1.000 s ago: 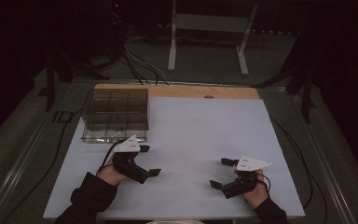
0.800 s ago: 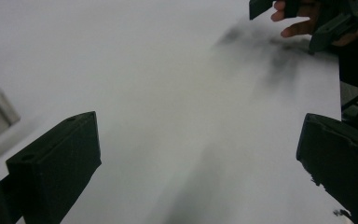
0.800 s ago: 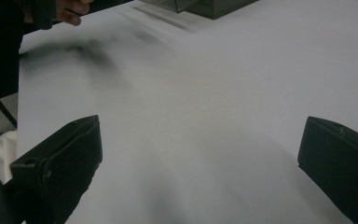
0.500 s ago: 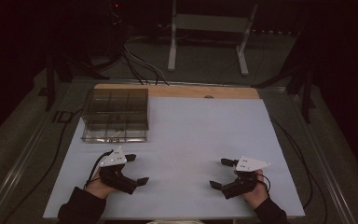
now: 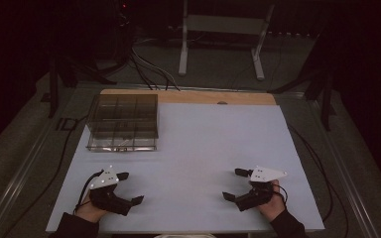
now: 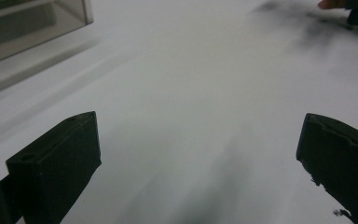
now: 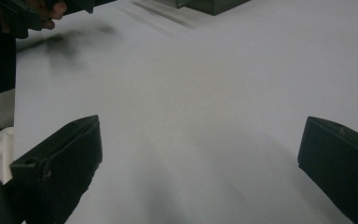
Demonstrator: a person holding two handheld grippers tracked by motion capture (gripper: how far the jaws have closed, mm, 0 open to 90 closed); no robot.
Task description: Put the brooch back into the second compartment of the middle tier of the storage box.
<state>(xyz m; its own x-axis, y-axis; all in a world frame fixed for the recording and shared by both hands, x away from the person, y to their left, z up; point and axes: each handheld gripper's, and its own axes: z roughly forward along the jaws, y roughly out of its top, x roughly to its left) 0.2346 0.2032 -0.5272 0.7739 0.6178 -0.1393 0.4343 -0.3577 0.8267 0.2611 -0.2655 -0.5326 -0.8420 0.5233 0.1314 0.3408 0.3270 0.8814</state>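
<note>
My left gripper [image 5: 130,187] rests low over the white table sheet [image 5: 198,148] near its front left, held by a hand. It is open with nothing between its black jaws, as the left gripper view [image 6: 196,163] confirms. At the front right, my right gripper [image 5: 233,184] is also open and empty, its jaws wide apart in the right gripper view [image 7: 200,163]. The two grippers point toward each other across bare sheet.
A clear plastic compartment box [image 5: 123,122] stands at the back left of the sheet; a corner of the box [image 6: 28,23] appears in the left gripper view. A wooden strip [image 5: 188,96] runs along the far edge. Cables and a stand lie on the floor beyond.
My left gripper has drawn back from beside the box toward the front left edge of the table. The right gripper has stayed where it was.
</note>
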